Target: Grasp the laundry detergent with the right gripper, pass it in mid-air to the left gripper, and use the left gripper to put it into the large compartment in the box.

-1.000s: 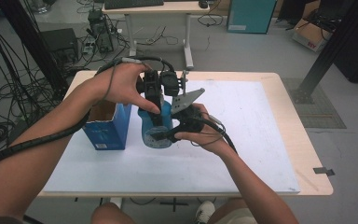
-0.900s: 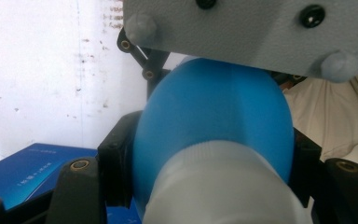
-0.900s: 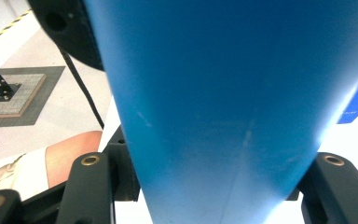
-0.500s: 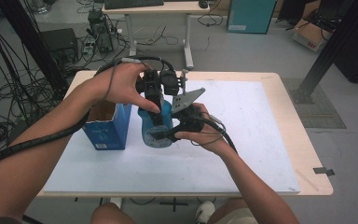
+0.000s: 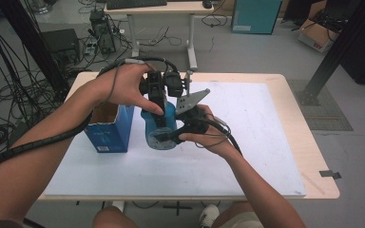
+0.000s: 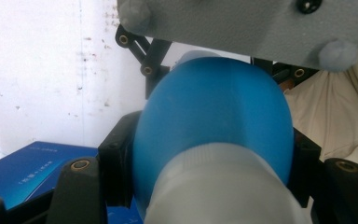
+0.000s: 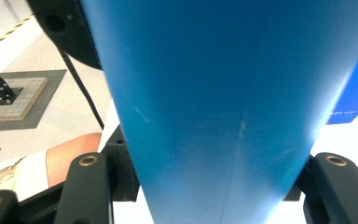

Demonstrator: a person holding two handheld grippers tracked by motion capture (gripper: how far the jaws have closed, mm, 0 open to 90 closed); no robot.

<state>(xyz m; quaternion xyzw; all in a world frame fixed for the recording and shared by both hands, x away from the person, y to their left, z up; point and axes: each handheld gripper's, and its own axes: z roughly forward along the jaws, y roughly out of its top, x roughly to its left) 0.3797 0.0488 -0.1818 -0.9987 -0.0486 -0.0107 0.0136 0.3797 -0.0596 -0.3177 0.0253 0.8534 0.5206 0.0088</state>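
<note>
Left gripper (image 5: 160,97) still clamps the blue bottle's (image 5: 159,128) capped top; right gripper (image 5: 183,130) grips its body from 3 o'clock. Nothing moved since a second ago, so cap-twisting looks stalled. Blue box (image 5: 108,128) at 9 o'clock.

Translucent blue bottle (image 5: 160,128) with a pale whitish-grey cap (image 6: 223,186); beside the bottle, a darker blue carton (image 5: 109,130) with small white print and a brown cardboard interior. Both grippers, left gripper (image 5: 158,92) and right gripper (image 5: 183,130), are black; brass-coloured rivets dot their jaws. A grey plate (image 5: 192,99) sits by the bottle. White mat (image 5: 247,123) on a light wood table (image 5: 309,142).
</note>
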